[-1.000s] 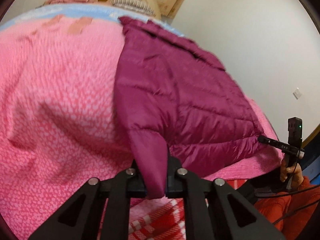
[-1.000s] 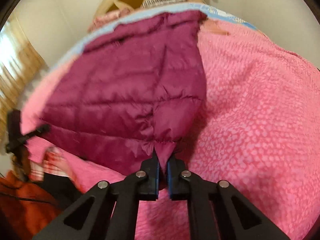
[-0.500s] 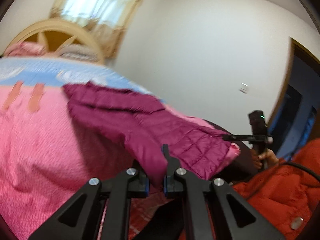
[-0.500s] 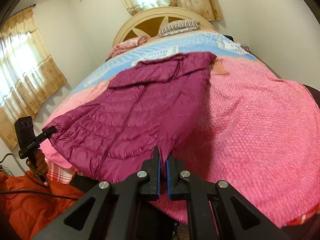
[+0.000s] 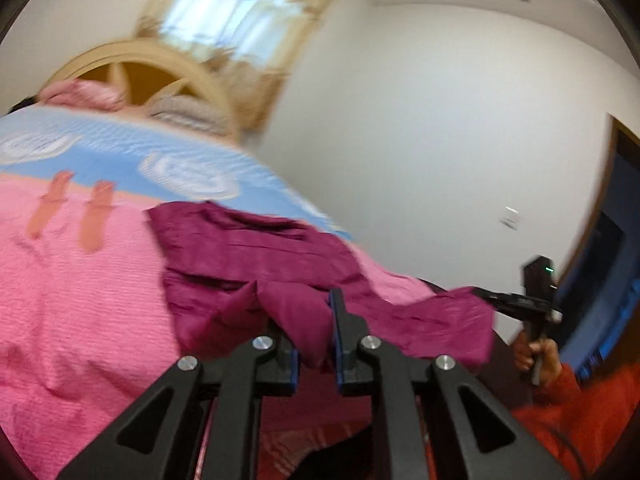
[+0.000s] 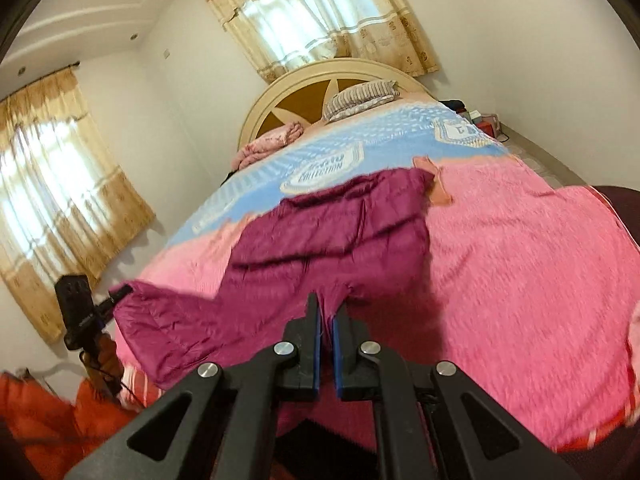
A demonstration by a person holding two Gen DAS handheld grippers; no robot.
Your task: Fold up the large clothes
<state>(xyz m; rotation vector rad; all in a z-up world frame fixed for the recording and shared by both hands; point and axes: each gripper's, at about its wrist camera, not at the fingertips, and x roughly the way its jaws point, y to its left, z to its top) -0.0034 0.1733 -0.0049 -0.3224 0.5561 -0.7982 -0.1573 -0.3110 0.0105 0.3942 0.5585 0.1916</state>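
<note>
A maroon quilted puffer jacket (image 6: 320, 240) lies lengthwise on the pink bedspread (image 6: 520, 248), its collar toward the headboard. Its near hem hangs lifted off the bed between both grippers. My left gripper (image 5: 314, 316) is shut on a thick bunch of the jacket's (image 5: 256, 248) hem corner. My right gripper (image 6: 327, 312) is shut on the other hem corner, a thin fold between its blue pads. In the left wrist view the right gripper (image 5: 500, 300) shows at the far right, held by a hand (image 5: 536, 356). In the right wrist view the left gripper (image 6: 116, 294) shows at the far left.
The bed carries a blue blanket (image 6: 360, 152) beyond the pink one, with pillows (image 6: 360, 98) against a cream headboard (image 6: 304, 84). Curtained windows (image 6: 320, 12) stand behind and to the left. An orange-red sleeve (image 5: 580, 416) is at the lower right; a dark doorway (image 5: 600, 280) lies right.
Both grippers have risen with the jacket's hem, lifting it off the bed. The views now tilt up, showing the walls, windows and headboard instead of mostly bedspread.
</note>
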